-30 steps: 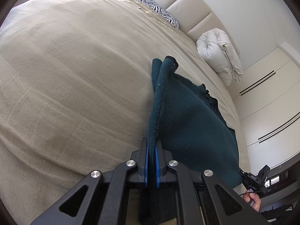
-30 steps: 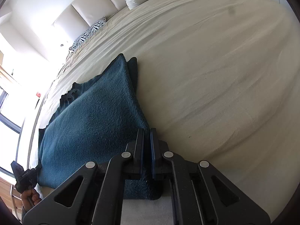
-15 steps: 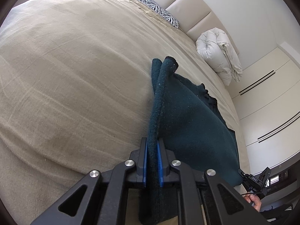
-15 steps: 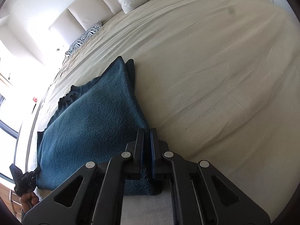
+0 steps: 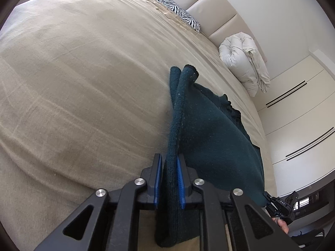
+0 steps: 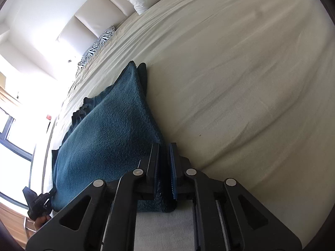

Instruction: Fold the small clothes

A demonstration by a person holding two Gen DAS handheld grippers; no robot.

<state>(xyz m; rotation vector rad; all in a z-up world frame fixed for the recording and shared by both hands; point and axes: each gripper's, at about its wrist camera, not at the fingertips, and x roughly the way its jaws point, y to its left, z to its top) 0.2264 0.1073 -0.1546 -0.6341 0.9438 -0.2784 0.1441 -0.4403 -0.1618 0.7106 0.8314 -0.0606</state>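
Observation:
A dark teal fleece garment [image 5: 209, 136] lies folded double on the beige bed [image 5: 83, 83], its two edges stacked at the far corner. My left gripper [image 5: 168, 156] sits at its near left edge. The jaws are opening, and the doubled edge still stands between the blue pads [image 5: 180, 179], with a gap at the left pad. In the right wrist view the same garment [image 6: 108, 136] spreads to the left. My right gripper [image 6: 164, 146] is at its near right corner, jaws opening, a narrow gap between the pads and cloth under them. Each view shows the other gripper [image 5: 282, 207] at the garment's far side.
A zebra-print pillow [image 5: 180, 14] and a rolled white duvet [image 5: 242, 62] lie by the padded headboard [image 5: 213, 6]. White wardrobe doors [image 5: 297, 115] stand past the bed. A bright window [image 6: 12, 142] is on the left in the right wrist view. Bare bedcover [image 6: 240, 83] lies beyond the garment.
Both grippers were shut on the garment's edges; their jaws have now parted, the left wider than the right. The garment and both hands stayed in place.

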